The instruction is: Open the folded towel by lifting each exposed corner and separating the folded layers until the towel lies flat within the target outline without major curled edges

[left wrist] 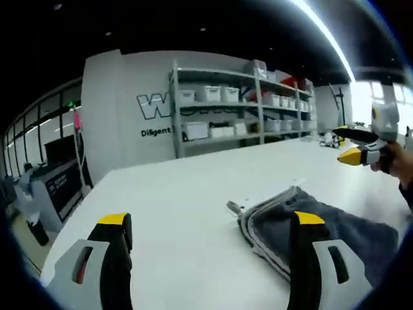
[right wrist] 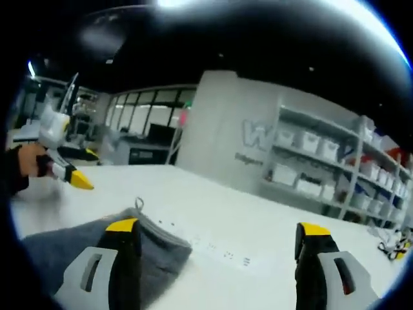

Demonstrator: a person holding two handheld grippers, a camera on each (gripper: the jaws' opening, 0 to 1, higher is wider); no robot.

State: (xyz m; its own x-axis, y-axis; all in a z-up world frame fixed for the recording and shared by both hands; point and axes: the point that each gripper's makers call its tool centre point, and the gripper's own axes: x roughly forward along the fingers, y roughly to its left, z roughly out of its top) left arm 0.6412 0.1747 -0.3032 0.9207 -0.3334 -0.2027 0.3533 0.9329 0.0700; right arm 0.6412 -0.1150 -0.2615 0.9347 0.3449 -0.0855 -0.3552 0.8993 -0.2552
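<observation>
In the left gripper view, the left gripper (left wrist: 210, 236) rises from the bottom of the frame with its two yellow-tipped jaws spread wide and nothing between them. The folded grey towel (left wrist: 322, 236) lies on the white table (left wrist: 181, 187) in the lower right of the frame, partly behind the right-hand jaw, its layered light-edged folds facing the frame centre and a small hanging loop at its upper left corner. No contact between jaw and towel can be confirmed. At the right edge of the frame the right gripper (left wrist: 353, 155) is held by a hand (left wrist: 401, 165) above the table, apart from the towel. Metal shelving with white storage bins (left wrist: 242, 106) stands against the wall behind the table. In the right gripper view, the right gripper (right wrist: 216, 236) likewise stands released, jaws far apart and empty. The towel (right wrist: 77, 248) lies at the lower left of the frame, behind and around the left-hand jaw, its loop pointing towards the frame centre. The left gripper (right wrist: 77, 179) appears at the left edge, held in a hand (right wrist: 29, 161) above the table (right wrist: 245, 226), beyond the towel. Whether the grippers seen at the frame edges are released or clenched cannot be told from those views.
</observation>
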